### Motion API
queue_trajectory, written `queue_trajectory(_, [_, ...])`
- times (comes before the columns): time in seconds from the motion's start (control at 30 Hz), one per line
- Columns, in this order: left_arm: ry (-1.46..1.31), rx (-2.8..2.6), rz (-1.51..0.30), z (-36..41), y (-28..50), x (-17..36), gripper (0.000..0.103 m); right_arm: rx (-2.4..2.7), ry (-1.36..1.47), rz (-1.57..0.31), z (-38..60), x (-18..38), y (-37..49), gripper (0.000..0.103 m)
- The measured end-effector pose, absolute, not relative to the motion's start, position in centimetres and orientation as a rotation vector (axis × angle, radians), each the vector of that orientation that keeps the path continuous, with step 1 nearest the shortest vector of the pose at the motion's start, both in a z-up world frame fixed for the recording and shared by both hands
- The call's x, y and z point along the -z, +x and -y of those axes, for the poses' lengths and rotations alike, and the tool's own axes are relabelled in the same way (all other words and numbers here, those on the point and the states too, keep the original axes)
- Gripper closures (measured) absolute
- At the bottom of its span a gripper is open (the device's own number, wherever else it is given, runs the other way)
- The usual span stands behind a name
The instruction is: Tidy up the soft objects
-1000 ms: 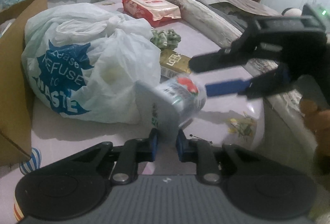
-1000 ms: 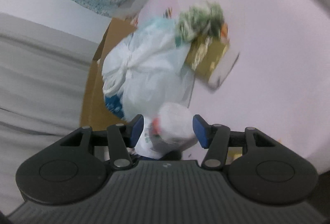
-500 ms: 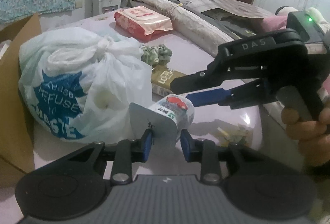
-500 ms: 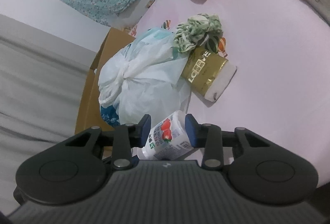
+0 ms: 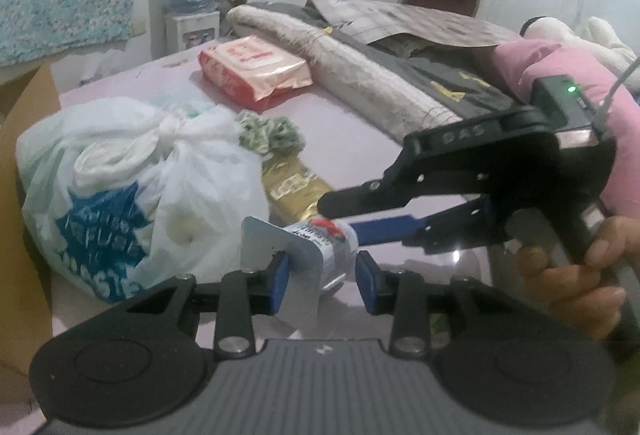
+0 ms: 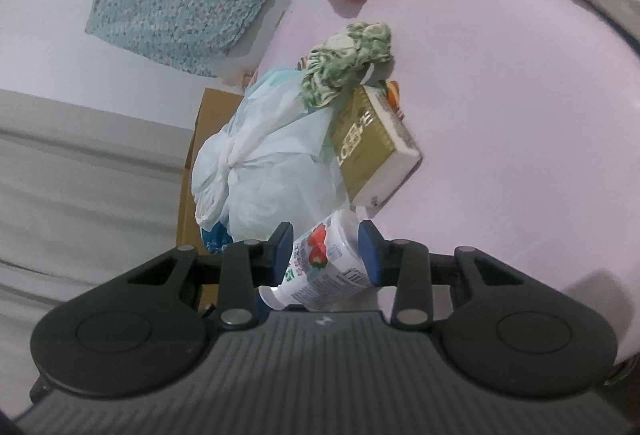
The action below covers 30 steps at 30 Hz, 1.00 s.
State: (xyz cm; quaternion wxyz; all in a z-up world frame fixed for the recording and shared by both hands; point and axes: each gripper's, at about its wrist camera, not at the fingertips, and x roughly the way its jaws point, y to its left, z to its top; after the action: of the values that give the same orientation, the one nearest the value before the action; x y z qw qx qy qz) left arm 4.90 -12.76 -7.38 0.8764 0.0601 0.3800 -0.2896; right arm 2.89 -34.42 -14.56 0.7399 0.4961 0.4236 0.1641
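A white pouch with a strawberry print (image 5: 320,247) hangs in the air between both grippers. My right gripper (image 6: 326,259) is shut on the pouch (image 6: 320,267), and it shows in the left wrist view (image 5: 344,219) coming in from the right. My left gripper (image 5: 322,275) has its jaws spread around the pouch's flat sealed end, with a gap on the right side. A tied white plastic bag (image 5: 132,191), a gold pack (image 5: 292,191), a green scrunchie (image 5: 268,133) and a pink wipes pack (image 5: 252,69) lie on the pink bed sheet (image 5: 352,139).
A cardboard box (image 5: 24,139) stands at the left, against the plastic bag. A rolled blanket and folded clothes (image 5: 360,75) lie along the far right of the bed. A water dispenser (image 5: 192,7) stands by the back wall.
My left gripper opened its jaws from a grip on the pouch's flat end. My right gripper closed in from the right and took hold of the pouch.
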Motion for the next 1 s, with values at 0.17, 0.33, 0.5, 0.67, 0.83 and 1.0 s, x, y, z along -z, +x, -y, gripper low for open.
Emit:
queue_trajectory(0.17, [0.154,0.640,-0.765,14.1,5.1,6.9,0.065,-0.323,1.040,-0.924,34.3,14.1,2.3,0.066])
queue_trajectory(0.33, [0.155,0.673,-0.784,15.3,6.0,7.1,0.064,-0.276,1.004,-0.880,36.0,13.1,1.9,0.065])
queue_trajectory(0.5, [0.109,0.712,-0.810,16.1,6.5,7.7,0.062,-0.244,1.042,-0.847,38.1,13.3,1.0,0.064])
queue_trajectory(0.67, [0.127,0.730,-0.784,17.5,6.6,7.6,0.059,-0.213,1.038,-0.834,38.6,13.3,0.4,0.064])
queue_trajectory(0.83, [0.133,0.773,-0.779,18.7,6.6,7.4,0.059,-0.193,1.025,-0.783,39.6,12.2,-0.4,0.064])
queue_trajectory(1.0, [0.168,0.813,-0.771,20.3,6.1,7.7,0.059,-0.174,1.054,-0.756,40.8,12.3,-1.1,0.064])
